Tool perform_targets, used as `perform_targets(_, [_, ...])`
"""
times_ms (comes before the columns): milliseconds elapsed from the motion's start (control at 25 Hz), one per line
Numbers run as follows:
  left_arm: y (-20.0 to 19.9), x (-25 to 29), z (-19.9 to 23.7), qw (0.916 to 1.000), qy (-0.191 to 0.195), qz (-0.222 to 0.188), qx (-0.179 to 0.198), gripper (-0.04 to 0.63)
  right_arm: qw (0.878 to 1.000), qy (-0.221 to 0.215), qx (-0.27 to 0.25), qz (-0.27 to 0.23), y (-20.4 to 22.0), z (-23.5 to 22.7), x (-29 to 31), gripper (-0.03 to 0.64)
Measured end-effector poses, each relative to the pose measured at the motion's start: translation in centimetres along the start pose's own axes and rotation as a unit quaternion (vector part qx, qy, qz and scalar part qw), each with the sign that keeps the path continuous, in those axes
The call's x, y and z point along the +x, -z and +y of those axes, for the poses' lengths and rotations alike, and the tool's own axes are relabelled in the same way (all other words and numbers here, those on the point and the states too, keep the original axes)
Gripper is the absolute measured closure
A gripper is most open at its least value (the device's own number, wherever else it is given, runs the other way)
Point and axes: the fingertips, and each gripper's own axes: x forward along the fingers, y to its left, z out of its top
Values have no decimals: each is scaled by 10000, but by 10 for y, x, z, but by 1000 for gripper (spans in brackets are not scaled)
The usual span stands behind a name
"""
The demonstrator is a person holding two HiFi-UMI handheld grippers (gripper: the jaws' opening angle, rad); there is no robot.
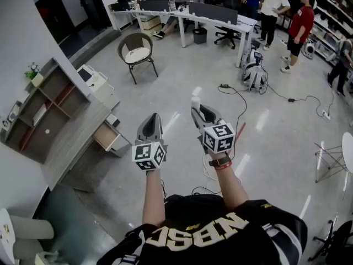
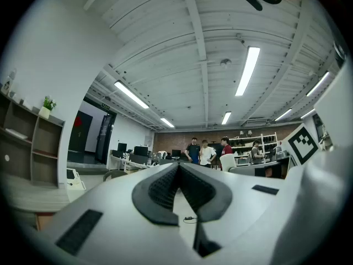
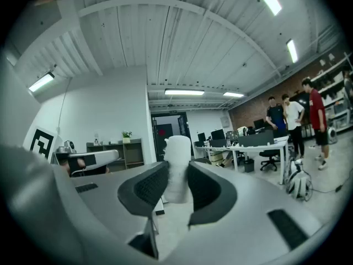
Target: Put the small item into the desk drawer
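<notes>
As the small white item had to be carried across the room without falling, the right claw gripped it tightly between its two pads. The item stood upright, with its top rising above the jaws. The claw pointed level, and I judge that this kept the item from slipping out at the front.

Just to the left of it, the left claw was closed on nothing. I think it was kept free in case the drawer needed a push or a pull. Both claws were held up in front of the person, well above the floor, so the step in hand seemed to be the carrying, and the item was not yet near its place.

Further to the left of the left claw, and lower, stood the desk. Its drawer was already pulled out, so probably no opening was needed. Beyond the desk was a shelf.

Far ahead of both claws stood a chair. Behind it, several people stood near a long table, well apart from the work.
</notes>
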Motion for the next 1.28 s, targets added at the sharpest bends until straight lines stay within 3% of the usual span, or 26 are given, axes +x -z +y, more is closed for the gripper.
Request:
perform_targets(200, [5, -2, 28, 9998, -214, -19, 40, 581, 9994, -345, -60, 62, 0, 18, 33, 497])
perform_targets(440, [4, -30, 129, 9982, -598, -46, 25, 581, 9972, -749, 34, 49, 15, 93, 113, 499])
perform_targets(1000, [-13, -132, 423, 9824, -1862, -38, 118, 581, 9761, -2130, 10, 438, 62, 356, 323, 499])
perform_targets(1280, [-5, -186, 505, 9689, -2472, -28, -67, 581, 9553, -2831, -246, 811, 93, 454, 371, 499])
